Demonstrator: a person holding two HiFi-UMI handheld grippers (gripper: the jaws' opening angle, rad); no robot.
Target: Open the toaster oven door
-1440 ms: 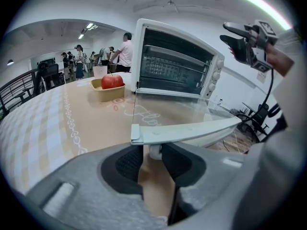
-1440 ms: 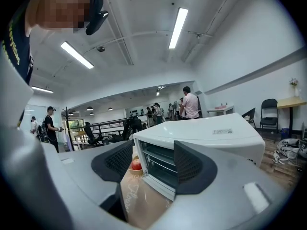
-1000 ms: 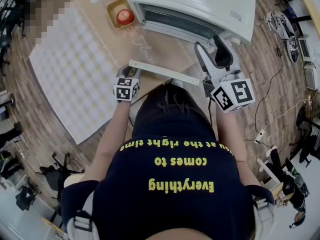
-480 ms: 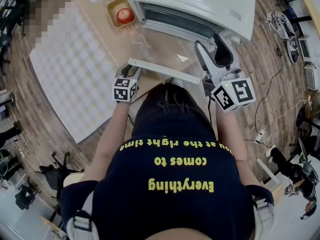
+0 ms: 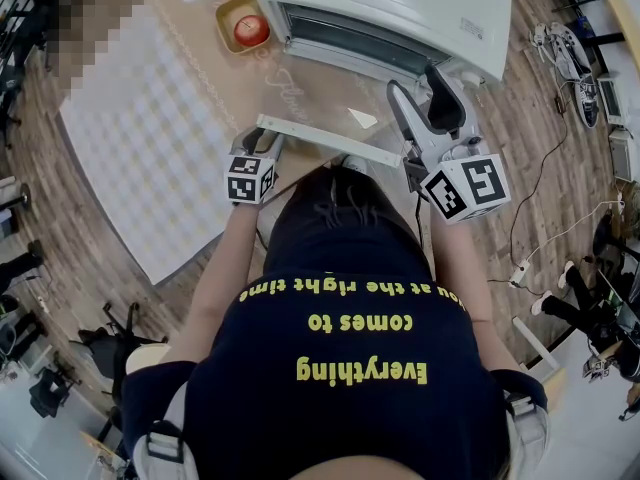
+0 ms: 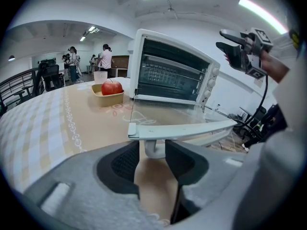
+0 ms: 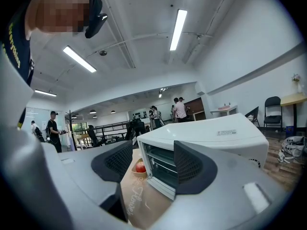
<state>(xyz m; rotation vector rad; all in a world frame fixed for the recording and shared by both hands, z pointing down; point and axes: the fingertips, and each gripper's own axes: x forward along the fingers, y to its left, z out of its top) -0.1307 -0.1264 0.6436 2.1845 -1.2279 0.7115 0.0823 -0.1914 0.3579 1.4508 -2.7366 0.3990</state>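
Observation:
The white toaster oven (image 5: pixel 400 8) stands at the table's far side. Its glass door (image 5: pixel 320 98) hangs fully down, flat toward me, and the rack inside (image 6: pixel 168 73) shows. The door's white handle bar (image 5: pixel 330 143) lies at the near edge. My left gripper (image 5: pixel 262 146) sits at the bar's left end. In the left gripper view the handle's post (image 6: pixel 153 147) stands between its opening jaws, with a small gap beside the left pad (image 6: pixel 127 162). My right gripper (image 5: pixel 425 98) hovers open and empty above the door's right side, aimed at the oven (image 7: pixel 211 138).
A red apple (image 5: pixel 250 31) lies in a small yellow dish (image 5: pixel 228 18) left of the oven. A checked cloth (image 5: pixel 140 128) covers the table's left part. Cables and shoes (image 5: pixel 565 48) lie on the wooden floor at right. Several people stand far back in the room (image 6: pixel 103 59).
Almost nothing moved. The left gripper stays at the handle's left end and the door stays down. A bright reflection has appeared on the door glass.

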